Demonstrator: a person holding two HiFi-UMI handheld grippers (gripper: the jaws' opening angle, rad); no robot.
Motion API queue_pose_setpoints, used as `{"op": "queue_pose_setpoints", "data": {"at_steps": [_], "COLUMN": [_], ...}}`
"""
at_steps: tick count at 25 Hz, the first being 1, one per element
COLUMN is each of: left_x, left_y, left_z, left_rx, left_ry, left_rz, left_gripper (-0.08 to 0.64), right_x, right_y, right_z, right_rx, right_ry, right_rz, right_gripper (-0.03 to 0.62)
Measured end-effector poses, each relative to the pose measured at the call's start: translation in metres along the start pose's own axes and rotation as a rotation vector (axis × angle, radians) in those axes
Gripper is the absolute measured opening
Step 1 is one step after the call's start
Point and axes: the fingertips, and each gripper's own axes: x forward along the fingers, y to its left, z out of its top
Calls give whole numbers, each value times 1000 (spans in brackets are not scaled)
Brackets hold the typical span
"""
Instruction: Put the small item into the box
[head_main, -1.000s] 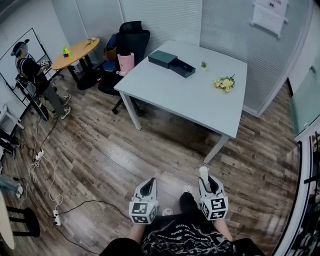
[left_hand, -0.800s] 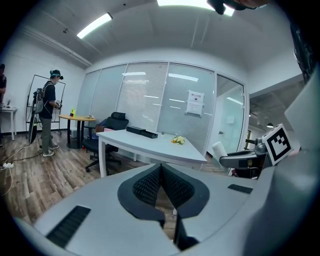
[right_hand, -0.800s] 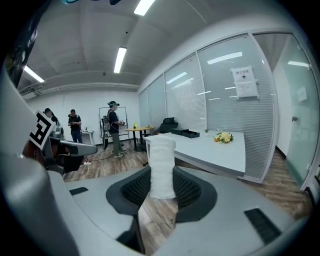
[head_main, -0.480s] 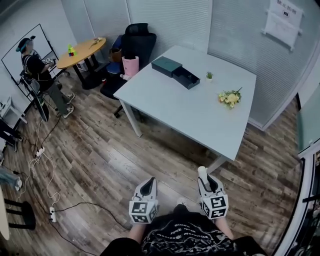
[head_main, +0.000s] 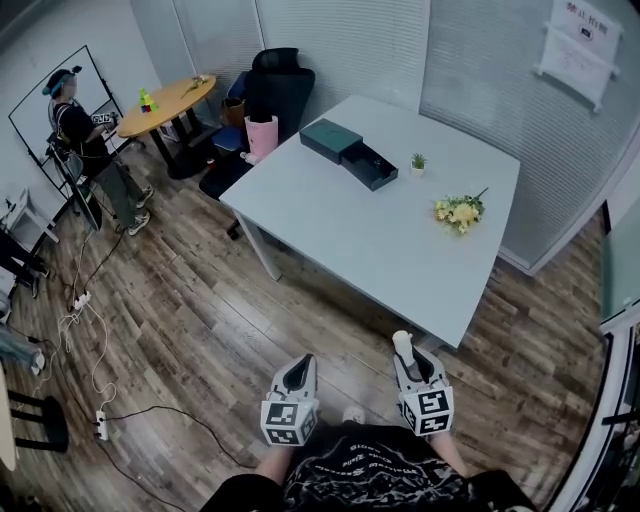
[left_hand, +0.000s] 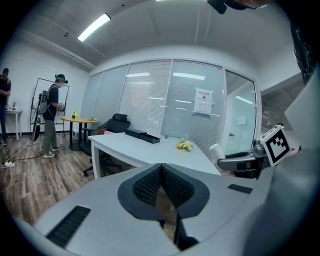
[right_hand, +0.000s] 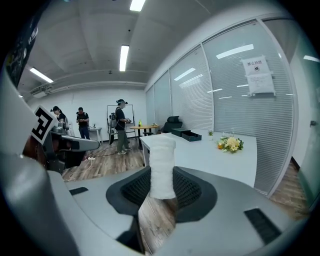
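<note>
Far to the left a person (head_main: 88, 135) stands on the wood floor (head_main: 180, 310) by a white board, well away from everything else. Near that person is a round wooden table (head_main: 168, 100) with a small bright toy on top. Next comes a pink bag (head_main: 261, 136) on the floor, and a black chair (head_main: 276, 82) stands just behind it. Low down, close to the person who holds it, is the left claw (head_main: 299, 368). Its two jaws are pressed together at the tips and nothing is between them. It hangs over the floor, not over the table. The big white table (head_main: 340, 235) fills the middle. The box (head_main: 347, 152) is dark and sits on the far side of this table. One part of it is closed and the part touching it on the right is open on top. The right claw (head_main: 406, 352) is low down too, just by the near edge of the white table. Its jaws squeeze a small white roll (right_hand: 162, 160), which stands up between them and pokes out above. So the white roll is in the right claw, well apart from the box. A tiny green plant (head_main: 418, 161) stands just to the right of the box. A bunch of yellow flowers (head_main: 458, 212) lies further right on the table. A paper sign (head_main: 582, 45) hangs on the glass wall at the far right.
</note>
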Motion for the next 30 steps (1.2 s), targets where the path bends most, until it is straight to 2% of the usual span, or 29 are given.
{"op": "queue_pose_setpoints", "data": {"at_steps": [7,13,23,30], "left_x": [28,51,110,166], "left_y": [-12,-13,-4,24], "left_z": [-1,2,24,45], "left_rx": [-14,3,31,17], "left_ry": [31,32,51,53], "left_rz": [-20,-42,-143,-255], "left_gripper": [20,20,20,20], "right_x": [12,23,60,108], "right_y": [-25,-31,-54,-63], "right_z": [7,13,16,41], "right_rx": [11,15,95,121], "right_ry": [-8,-10,-9,-16], "right_rz": [-10,-11,-97,-165], "right_gripper": [141,141,141,141]}}
